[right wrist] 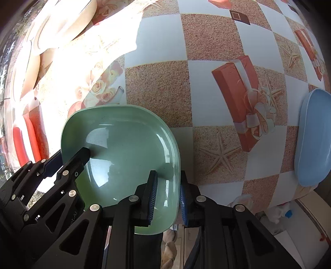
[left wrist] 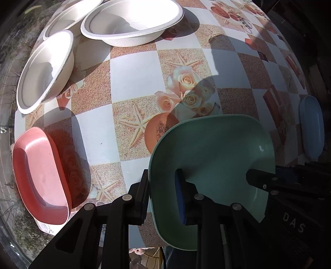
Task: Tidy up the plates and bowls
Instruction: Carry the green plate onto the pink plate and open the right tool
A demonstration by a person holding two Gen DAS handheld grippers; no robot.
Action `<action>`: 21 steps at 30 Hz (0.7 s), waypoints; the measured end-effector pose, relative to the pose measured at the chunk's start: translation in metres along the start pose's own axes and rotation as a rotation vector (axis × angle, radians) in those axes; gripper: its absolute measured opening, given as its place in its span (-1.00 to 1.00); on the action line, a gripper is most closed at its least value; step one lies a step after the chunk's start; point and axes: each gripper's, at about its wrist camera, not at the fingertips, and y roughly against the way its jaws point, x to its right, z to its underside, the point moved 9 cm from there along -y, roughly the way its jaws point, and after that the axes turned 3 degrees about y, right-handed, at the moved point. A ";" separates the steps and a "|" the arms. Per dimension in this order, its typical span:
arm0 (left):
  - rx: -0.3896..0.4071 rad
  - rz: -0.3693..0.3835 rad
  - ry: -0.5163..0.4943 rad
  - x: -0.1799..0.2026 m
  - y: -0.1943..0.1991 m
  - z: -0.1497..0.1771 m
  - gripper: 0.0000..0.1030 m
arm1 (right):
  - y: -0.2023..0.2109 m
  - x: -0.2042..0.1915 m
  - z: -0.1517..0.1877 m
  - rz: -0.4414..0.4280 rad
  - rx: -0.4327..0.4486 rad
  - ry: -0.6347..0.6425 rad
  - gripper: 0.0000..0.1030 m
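A green square plate (left wrist: pixel 215 153) sits at the table's near edge, partly past it. My left gripper (left wrist: pixel 162 186) is shut on its left rim. My right gripper (right wrist: pixel 168 189) is shut on its right rim; the plate also shows in the right wrist view (right wrist: pixel 128 149), and the right gripper's finger reaches in from the right in the left wrist view (left wrist: pixel 260 179). A red plate (left wrist: pixel 39 175) lies at the near left. Three white paper bowls lie at the far left: one (left wrist: pixel 132 20), one tilted (left wrist: pixel 45 70), one behind (left wrist: pixel 70 16). A blue plate (right wrist: pixel 314 138) lies at the right edge.
The table (left wrist: pixel 134 82) has a checked cloth with roses and starfish prints. Strong sunlight washes out the far left in the right wrist view. The floor and some cloths (right wrist: pixel 279 211) show below the table's near right edge.
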 end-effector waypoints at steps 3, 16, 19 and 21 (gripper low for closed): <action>0.024 -0.010 0.022 -0.013 0.013 0.005 -0.51 | 0.002 -0.007 -0.008 -0.006 0.004 0.026 -0.55; 0.090 -0.074 0.107 -0.073 0.061 0.024 -0.50 | 0.005 -0.043 -0.018 -0.034 0.011 0.164 -0.55; 0.093 -0.075 0.138 -0.078 0.057 0.019 -0.50 | -0.002 -0.061 -0.017 -0.042 0.012 0.190 -0.55; 0.100 -0.085 0.144 -0.093 0.054 0.015 -0.50 | 0.005 -0.061 -0.005 -0.047 0.014 0.206 -0.55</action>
